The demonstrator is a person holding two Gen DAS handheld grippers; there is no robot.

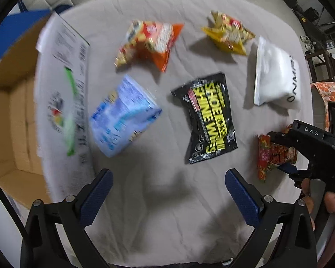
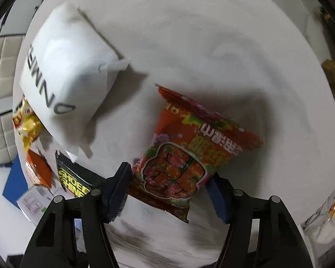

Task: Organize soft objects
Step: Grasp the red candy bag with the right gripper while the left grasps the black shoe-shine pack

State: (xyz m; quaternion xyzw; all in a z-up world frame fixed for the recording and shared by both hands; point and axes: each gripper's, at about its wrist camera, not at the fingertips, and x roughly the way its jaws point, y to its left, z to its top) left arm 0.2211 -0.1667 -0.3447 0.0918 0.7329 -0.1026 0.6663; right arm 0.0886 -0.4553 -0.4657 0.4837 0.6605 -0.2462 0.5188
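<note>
Six soft packets are seen from the left wrist on the grey-sheeted bed [image 1: 158, 201], with the blue packet [image 1: 122, 120] nearest the cardboard box [image 1: 13, 120] at the left edge; the left hand-held gripper [image 1: 168, 191] is held apart above bare sheet. From the right wrist, the right hand-held gripper [image 2: 169, 187] is clamped on the red snack bag [image 2: 185, 163] near the bed's right edge, beside the white pouch [image 2: 64, 67].

A surface covered with a creased pale cloth [image 1: 167, 212] is seen, on which several soft packets are laid. A black shoe shine wipes packet [image 1: 206, 117] is placed near the middle. Beyond it, an orange snack bag [image 1: 149, 42] and a yellow snack bag [image 1: 229, 32] are set apart. To its right a white pouch [image 1: 274, 73] is found, to its left a blue packet [image 1: 122, 117], beside a cardboard box [image 1: 15, 120].
</note>
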